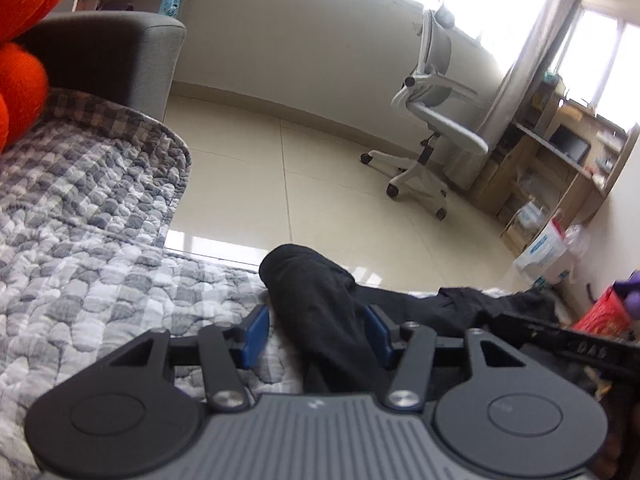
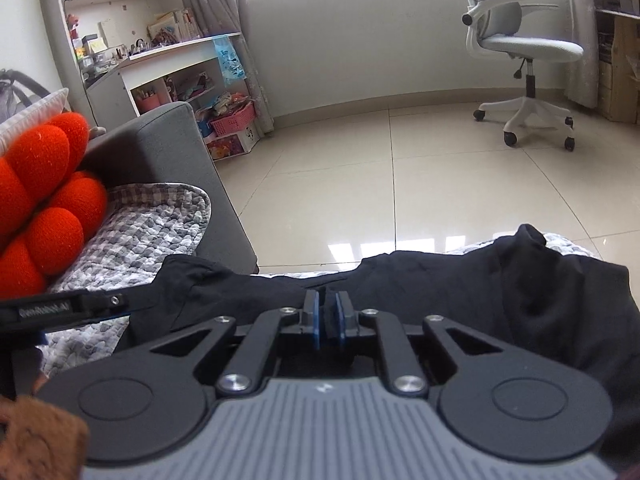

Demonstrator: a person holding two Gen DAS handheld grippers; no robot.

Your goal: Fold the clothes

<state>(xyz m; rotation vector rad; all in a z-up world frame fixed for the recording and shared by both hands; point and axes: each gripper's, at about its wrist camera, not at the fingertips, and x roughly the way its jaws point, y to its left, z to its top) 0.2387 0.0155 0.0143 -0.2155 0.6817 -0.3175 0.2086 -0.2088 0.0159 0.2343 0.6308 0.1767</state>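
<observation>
A black garment (image 2: 460, 280) lies spread along the front edge of a grey checked quilt (image 2: 152, 232). My right gripper (image 2: 328, 320) is shut on a thin fold of it, the blue pads nearly together. In the left wrist view a thick bunched hump of the same black garment (image 1: 316, 300) stands up between the blue pads of my left gripper (image 1: 318, 332), which hold it at a mid-wide spread. The right gripper's black finger (image 1: 560, 340) reaches in from the right there. The left gripper's finger (image 2: 60, 308) shows at the left of the right wrist view.
A red bumpy cushion (image 2: 44, 184) leans by the grey sofa arm (image 2: 168, 144) on the left. Past the quilt's edge is pale tiled floor (image 2: 360, 184) with a white office chair (image 2: 528, 48). A white desk with shelves (image 2: 168, 64) stands far left, wooden shelves (image 1: 560, 160) far right.
</observation>
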